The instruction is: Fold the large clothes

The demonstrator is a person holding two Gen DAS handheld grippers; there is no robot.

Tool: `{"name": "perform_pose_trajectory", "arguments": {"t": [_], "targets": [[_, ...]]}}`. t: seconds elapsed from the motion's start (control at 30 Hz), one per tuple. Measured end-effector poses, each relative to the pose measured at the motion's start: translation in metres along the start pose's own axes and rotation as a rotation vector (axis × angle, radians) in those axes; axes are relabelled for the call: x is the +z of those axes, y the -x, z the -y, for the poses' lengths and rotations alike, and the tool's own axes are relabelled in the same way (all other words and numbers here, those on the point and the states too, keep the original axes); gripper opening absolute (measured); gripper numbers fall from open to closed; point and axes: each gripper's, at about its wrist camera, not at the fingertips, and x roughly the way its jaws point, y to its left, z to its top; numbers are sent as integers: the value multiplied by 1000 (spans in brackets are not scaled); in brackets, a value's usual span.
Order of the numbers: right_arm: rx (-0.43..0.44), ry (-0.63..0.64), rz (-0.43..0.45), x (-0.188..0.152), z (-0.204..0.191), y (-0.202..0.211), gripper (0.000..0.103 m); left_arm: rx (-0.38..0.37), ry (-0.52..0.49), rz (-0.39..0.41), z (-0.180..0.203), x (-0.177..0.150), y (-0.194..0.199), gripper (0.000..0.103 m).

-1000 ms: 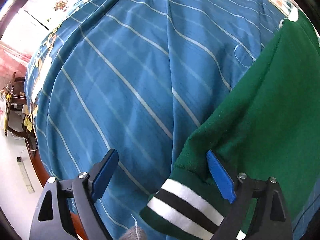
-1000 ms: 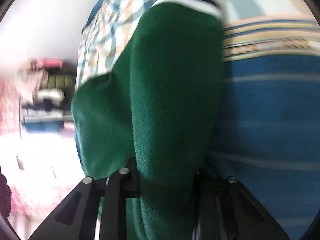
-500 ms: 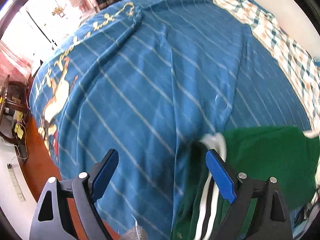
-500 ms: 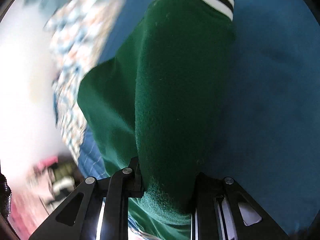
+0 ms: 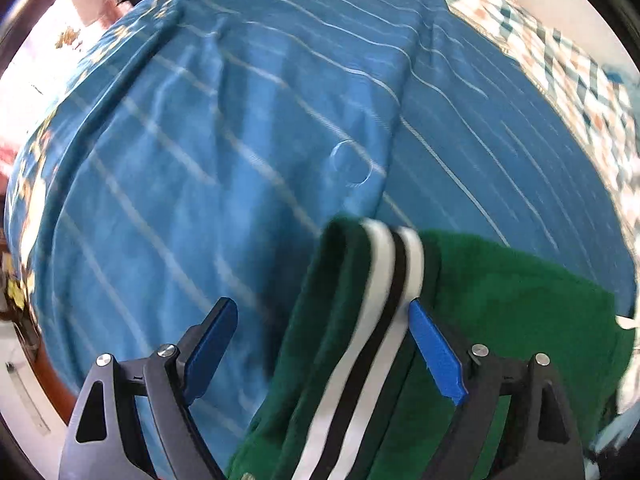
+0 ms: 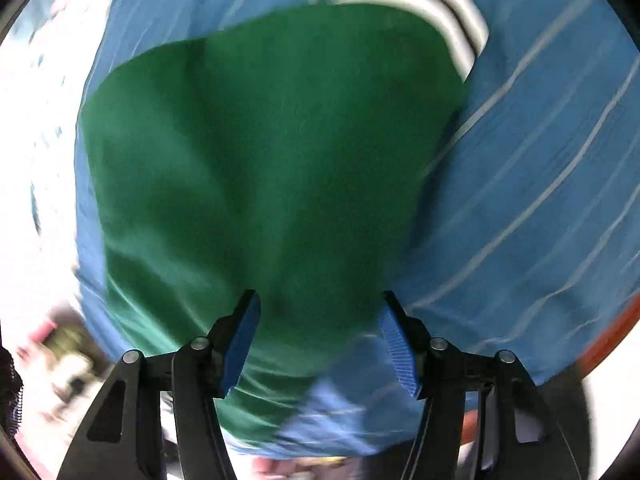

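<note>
Green garment (image 6: 272, 152) released onto the blue striped bedspread (image 5: 240, 160).

Right gripper (image 6: 318, 336), clamped on the green fabric a moment ago, has just been opening; its jaws now stand apart, pressing nothing, so this fold is laid. Left gripper (image 5: 320, 344) gapes wide over the striped cuff (image 5: 384, 292), holding nothing. No containers in sight.

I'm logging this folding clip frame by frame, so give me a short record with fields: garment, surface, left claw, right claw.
garment: green sweater with a white-and-black striped cuff, lying on the bed
surface: blue striped bedspread; checked sheet at the far edge
left claw: open, the striped cuff between its blue pads, not pinched
right claw: open, jaws have just been opening; green cloth lies between them, no longer clamped
</note>
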Motion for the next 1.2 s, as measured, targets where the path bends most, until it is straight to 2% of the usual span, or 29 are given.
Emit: {"name": "perform_pose_trajectory", "arguments": {"t": [0.07,0.1,0.13,0.2,0.23,0.27,0.33,0.4,0.47,0.5,0.53,0.57,0.6,0.7,0.73,0.77,0.8,0.83,0.9,0.97,1.07,1.13,1.2], "targets": [[-43,73,40,4,-5,16,63,-10,-30,19,9,6,-9,41],[-44,100,60,1,-20,21,63,-19,-35,18,11,9,-12,7],[-38,136,91,7,-38,32,63,9,-46,16,14,11,-15,7],[-26,227,164,22,-69,50,63,18,-51,41,11,15,-14,5],[-24,284,205,31,-88,57,70,19,-52,49,10,17,-14,4],[-22,342,244,47,-94,61,82,23,-56,54,9,18,-14,4],[-3,462,297,79,-132,58,87,31,-62,62,6,20,-14,4],[-2,543,272,110,-149,39,87,45,-74,69,8,19,-11,4],[14,605,169,153,-170,6,87,65,-87,77,11,17,-5,4],[12,620,104,164,-184,-14,87,67,-85,75,12,17,-2,5],[32,634,26,173,-189,-27,75,72,-79,75,13,16,2,7],[55,650,-15,176,-191,-34,18,75,-66,75,12,16,10,7],[20,652,-20,174,-200,-35,7,72,-58,77,11,15,14,9],[-26,644,116,160,-215,-8,6,104,-40,108,11,13,33,10],[-44,604,129,161,-213,-6,6,122,-37,119,12,10,39,18],[-59,573,107,164,-210,-9,6,132,-29,127,11,7,46,28],[-63,551,54,168,-206,-17,6,132,-13,133,10,2,52,66],[-38,541,11,170,-202,-19,7,124,3,135,9,-2,56,98],[5,531,-17,172,-187,-9,15,119,34,134,7,-15,66,100],[33,504,30,171,-161,25,39,125,56,117,3,-29,72,100],[-38,412,145,162,-101,71,67,112,128,72,-2,-65,77,99],[-58,291,137,155,-47,79,68,93,199,10,-6,-95,73,99],[1,158,74,153,0,67,68,72,254,-44,-7,-121,65,99]]}}
